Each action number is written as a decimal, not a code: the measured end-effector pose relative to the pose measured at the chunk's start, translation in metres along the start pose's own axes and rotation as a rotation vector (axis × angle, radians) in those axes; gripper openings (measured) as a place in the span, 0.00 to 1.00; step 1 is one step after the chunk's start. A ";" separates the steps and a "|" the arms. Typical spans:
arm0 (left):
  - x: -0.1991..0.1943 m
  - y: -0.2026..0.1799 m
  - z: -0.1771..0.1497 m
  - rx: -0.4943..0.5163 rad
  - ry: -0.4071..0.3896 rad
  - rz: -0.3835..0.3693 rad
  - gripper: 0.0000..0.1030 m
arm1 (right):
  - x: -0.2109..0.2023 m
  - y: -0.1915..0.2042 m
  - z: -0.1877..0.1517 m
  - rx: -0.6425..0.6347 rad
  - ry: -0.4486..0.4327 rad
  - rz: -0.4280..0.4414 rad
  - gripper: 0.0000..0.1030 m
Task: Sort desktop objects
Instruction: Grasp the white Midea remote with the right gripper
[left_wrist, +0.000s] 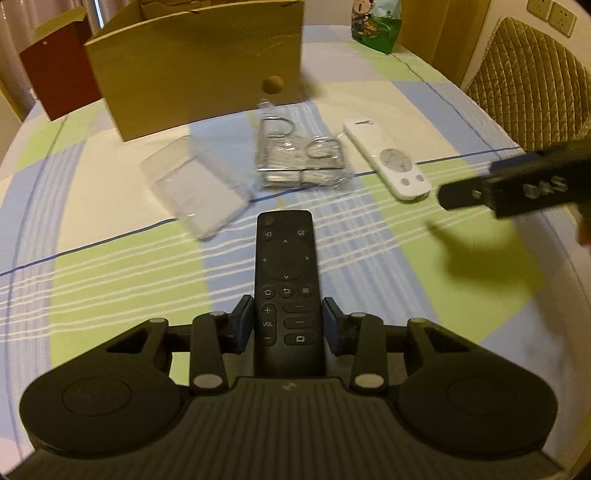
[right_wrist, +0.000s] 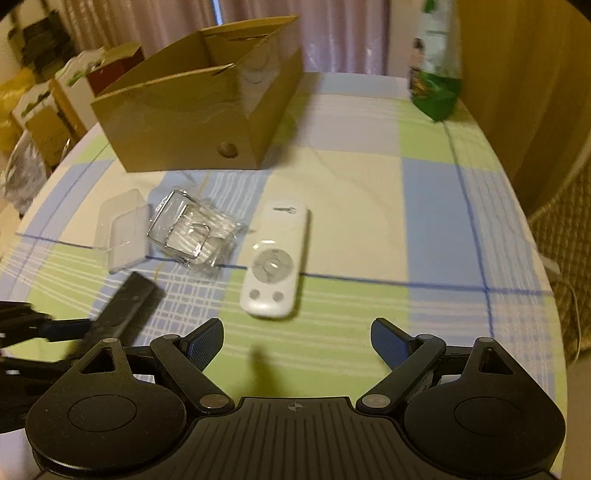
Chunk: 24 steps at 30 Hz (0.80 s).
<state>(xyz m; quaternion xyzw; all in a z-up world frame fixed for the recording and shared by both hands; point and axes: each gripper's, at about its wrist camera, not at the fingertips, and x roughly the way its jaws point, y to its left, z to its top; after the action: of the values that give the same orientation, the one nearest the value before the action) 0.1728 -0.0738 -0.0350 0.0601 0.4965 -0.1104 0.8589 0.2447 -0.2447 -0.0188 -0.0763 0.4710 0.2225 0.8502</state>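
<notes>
an open brown cardboard box (right_wrist: 195, 122) stood at the far side of the checked green-and-blue tablecloth (right_wrist: 369, 206). the left gripper (left_wrist: 288, 325) was clamped on a slim black remote control (left_wrist: 285, 273), raised over the cloth. the right gripper (right_wrist: 297, 341) hung with fingers apart just short of a flat white remote control (right_wrist: 275, 258).

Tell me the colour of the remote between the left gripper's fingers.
Black remote, clearest in the left wrist view.

Warm, yellowish indoor light gives both my views a dim amber cast. My right gripper (left_wrist: 517, 184) smears with motion blur over a soft dark shadow on the tablecloth (left_wrist: 110, 258). The cardboard box (right_wrist: 192, 122) and snack bag (right_wrist: 436, 74) look blurred. Glare glints off the plastic-wrapped metal clips (right_wrist: 192, 236). Fisheye curvature bends the table edges, and the corners go black.
</notes>
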 end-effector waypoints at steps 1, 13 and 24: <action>-0.002 0.004 -0.002 0.000 0.001 0.003 0.33 | 0.006 0.003 0.002 -0.011 -0.002 0.002 0.87; -0.007 0.033 -0.009 -0.036 0.006 -0.004 0.33 | 0.055 0.017 0.028 -0.010 -0.001 -0.050 0.63; -0.006 0.046 -0.010 -0.043 0.009 -0.023 0.33 | 0.058 0.023 0.032 -0.002 0.002 -0.089 0.40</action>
<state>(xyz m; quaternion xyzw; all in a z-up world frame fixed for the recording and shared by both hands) 0.1728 -0.0260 -0.0348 0.0363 0.5033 -0.1094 0.8564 0.2854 -0.1959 -0.0480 -0.0983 0.4678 0.1850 0.8586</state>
